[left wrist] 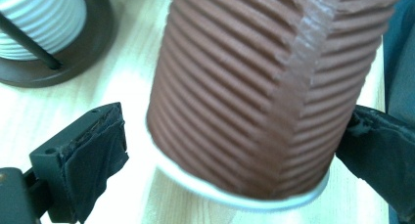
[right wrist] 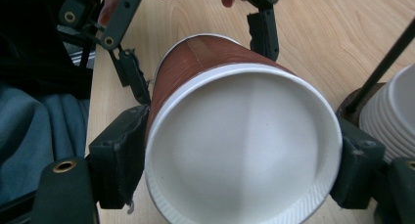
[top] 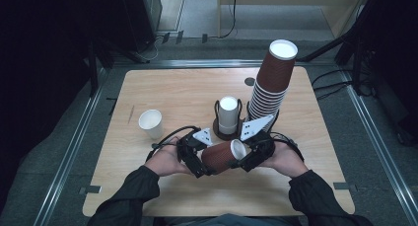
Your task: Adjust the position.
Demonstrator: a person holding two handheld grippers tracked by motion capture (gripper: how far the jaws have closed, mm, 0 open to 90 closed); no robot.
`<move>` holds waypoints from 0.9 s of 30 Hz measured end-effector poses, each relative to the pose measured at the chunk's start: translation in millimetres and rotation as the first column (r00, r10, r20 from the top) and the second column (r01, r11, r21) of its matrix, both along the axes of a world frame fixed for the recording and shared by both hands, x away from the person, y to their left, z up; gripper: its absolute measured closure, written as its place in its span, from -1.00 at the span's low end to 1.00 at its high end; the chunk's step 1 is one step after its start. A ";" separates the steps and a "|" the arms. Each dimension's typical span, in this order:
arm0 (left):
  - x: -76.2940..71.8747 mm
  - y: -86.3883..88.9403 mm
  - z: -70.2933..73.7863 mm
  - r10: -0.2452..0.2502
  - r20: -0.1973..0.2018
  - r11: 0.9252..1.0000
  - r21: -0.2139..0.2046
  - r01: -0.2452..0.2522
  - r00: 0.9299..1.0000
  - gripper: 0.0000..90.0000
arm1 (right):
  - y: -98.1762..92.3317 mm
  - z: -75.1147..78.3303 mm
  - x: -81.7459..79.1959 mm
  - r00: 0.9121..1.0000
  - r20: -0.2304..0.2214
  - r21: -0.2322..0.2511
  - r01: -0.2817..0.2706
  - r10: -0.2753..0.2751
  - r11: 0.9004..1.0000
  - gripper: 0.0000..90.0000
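Note:
A brown ribbed paper cup [top: 224, 154] lies on its side above the table's near middle, between my two grippers, its white open mouth toward the right. My right gripper [top: 249, 154] is shut on the cup [right wrist: 244, 145] at its rim, a pad pressing on each side. My left gripper [top: 203, 159] stands open around the cup's [left wrist: 254, 87] base end. In the left gripper view one pad stands clear of the cup wall with bare table showing in the gap, and the other pad sits at the wall's edge.
A tall leaning stack of brown cups [top: 271, 83] rises at the back right. White cups [top: 227, 115] sit in a dark wire holder [top: 219, 132] just behind the grippers. A single white cup [top: 151, 123] stands to the left on the wooden table [top: 172, 93].

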State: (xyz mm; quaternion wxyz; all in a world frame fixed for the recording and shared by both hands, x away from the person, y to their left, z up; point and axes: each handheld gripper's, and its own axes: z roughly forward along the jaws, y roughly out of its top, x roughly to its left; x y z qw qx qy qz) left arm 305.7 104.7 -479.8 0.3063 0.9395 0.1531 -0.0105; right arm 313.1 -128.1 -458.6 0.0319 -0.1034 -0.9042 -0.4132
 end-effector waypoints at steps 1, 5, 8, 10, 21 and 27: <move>0.5 1.7 1.1 0.007 -0.005 1.000 -0.009 -0.008 1.000 -1.00 | -1.5 0.5 -0.1 1.000 -0.001 0.002 0.008 -0.008 1.000 -0.51; 1.1 7.7 4.1 0.044 0.000 0.999 -0.023 -0.044 0.999 -1.00 | -5.8 2.3 -0.1 1.000 0.003 0.017 0.020 -0.020 1.000 -0.51; 1.2 12.9 6.6 0.048 0.002 0.998 -0.048 -0.047 0.999 -1.00 | -12.2 4.7 0.1 0.999 0.007 0.032 0.041 -0.042 0.999 -0.51; 0.4 16.3 8.2 0.053 0.008 0.996 -0.067 -0.053 0.999 -1.00 | -16.2 6.2 0.1 0.999 0.012 0.044 0.051 -0.051 0.998 -0.51; -3.3 21.0 7.7 0.076 -0.015 0.978 -0.195 -0.078 0.997 -1.00 | -29.2 16.1 -1.2 0.996 0.002 0.147 0.088 -0.090 0.985 -0.51; -3.6 18.3 6.4 0.081 -0.012 0.963 -0.258 -0.081 0.997 -1.00 | -27.3 20.9 -2.0 0.995 -0.007 0.229 0.099 -0.100 0.968 -0.51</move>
